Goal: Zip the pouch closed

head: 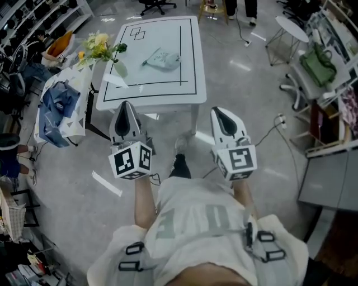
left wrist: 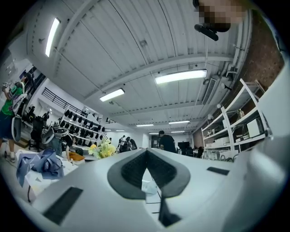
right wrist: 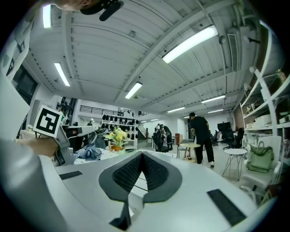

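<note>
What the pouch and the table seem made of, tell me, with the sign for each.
Pouch: probably soft cloth, pale and matt; it lies slumped and creased.
Table: hard board, perhaps laminate or painted wood, white and smooth-looking; the top is flat with crisp edges and thin black lines.

Large lab-like workroom: storage shelves left of a white table, office chair beyond it, strip lights overhead.

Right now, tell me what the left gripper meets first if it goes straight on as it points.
Likely the white table: the left gripper points at its near edge. It seems to ride above the tabletop, so it may instead pass over toward the pouch; height is hard to judge.
</note>
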`<act>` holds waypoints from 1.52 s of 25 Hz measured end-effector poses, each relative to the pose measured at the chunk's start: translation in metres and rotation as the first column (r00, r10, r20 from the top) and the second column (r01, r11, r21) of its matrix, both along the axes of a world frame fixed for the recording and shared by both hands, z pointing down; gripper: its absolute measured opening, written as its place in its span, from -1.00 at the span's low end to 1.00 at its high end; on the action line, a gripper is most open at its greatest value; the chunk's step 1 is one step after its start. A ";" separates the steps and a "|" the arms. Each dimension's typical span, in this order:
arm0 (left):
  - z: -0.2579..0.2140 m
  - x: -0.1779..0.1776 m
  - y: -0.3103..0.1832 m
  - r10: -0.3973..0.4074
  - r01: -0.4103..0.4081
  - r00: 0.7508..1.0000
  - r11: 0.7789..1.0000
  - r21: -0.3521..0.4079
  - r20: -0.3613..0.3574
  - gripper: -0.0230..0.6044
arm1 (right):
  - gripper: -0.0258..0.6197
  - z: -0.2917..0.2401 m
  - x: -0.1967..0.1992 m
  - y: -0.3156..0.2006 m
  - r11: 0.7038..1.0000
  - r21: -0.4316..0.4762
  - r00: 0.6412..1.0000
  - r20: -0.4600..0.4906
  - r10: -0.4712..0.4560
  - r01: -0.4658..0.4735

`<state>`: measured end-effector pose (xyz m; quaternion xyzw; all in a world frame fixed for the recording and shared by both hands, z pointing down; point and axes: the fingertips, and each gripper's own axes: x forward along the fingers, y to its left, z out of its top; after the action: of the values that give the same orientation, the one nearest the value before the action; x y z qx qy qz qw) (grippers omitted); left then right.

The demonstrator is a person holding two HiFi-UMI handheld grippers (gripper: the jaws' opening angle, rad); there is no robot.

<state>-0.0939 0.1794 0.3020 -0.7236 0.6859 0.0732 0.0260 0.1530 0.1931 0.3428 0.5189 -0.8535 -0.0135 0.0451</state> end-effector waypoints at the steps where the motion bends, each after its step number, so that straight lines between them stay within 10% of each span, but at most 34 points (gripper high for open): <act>1: 0.000 0.000 -0.009 0.011 -0.011 1.000 1.000 0.001 -0.004 -0.90 | -0.90 0.002 -0.002 -0.009 1.000 -0.005 1.000 -0.004 0.003 -0.003; 17: 0.014 -0.015 -0.130 0.125 -0.128 0.990 0.991 -0.046 -0.072 -0.90 | -0.90 -0.034 -0.056 -0.126 0.994 0.103 0.998 0.041 0.042 -0.046; 38: 0.025 -0.087 -0.269 0.130 -0.131 0.991 0.990 -0.051 -0.021 -0.90 | -0.90 -0.011 -0.114 -0.262 0.995 -0.019 0.995 0.044 0.094 -0.093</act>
<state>-0.1804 -0.0900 0.3269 -0.7666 0.6390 0.0632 -0.0037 0.0386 -0.0690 0.3319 0.5581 -0.8291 0.0077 0.0310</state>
